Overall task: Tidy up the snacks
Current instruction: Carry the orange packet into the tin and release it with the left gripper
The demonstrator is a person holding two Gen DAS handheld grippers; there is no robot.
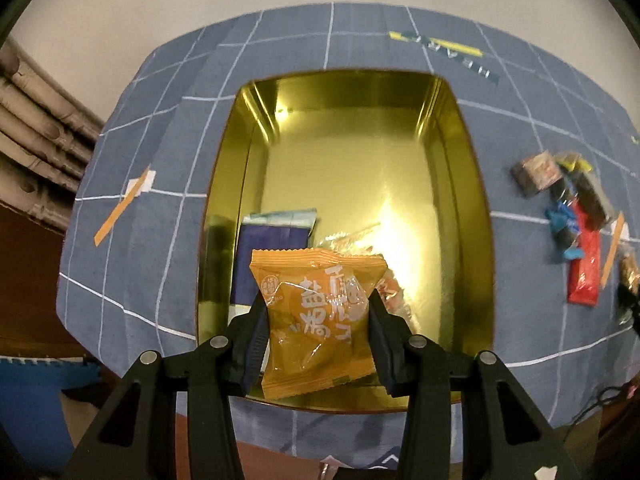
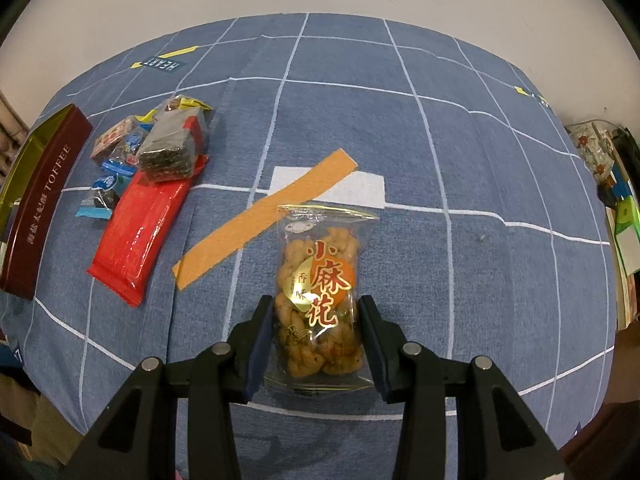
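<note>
My left gripper (image 1: 317, 308) is shut on an orange snack packet (image 1: 316, 320) and holds it over the near end of the open gold tin (image 1: 460, 152). A dark blue packet (image 1: 272, 248) and a clear-wrapped snack (image 1: 394, 292) lie in the tin. My right gripper (image 2: 316, 312) is shut on a clear bag of twisted fried dough (image 2: 318, 300) just above the blue checked cloth (image 2: 460, 160). A pile of snacks lies left of it: a red bar (image 2: 140, 228), a dark seaweed pack (image 2: 168, 152), small blue candies (image 2: 100, 196).
The tin's maroon "TOFFEE" side (image 2: 40, 204) shows at the far left of the right wrist view. An orange tape strip (image 2: 260, 216) over a white patch lies on the cloth. The snack pile (image 1: 572, 216) sits right of the tin. Clutter stands beyond the table's right edge.
</note>
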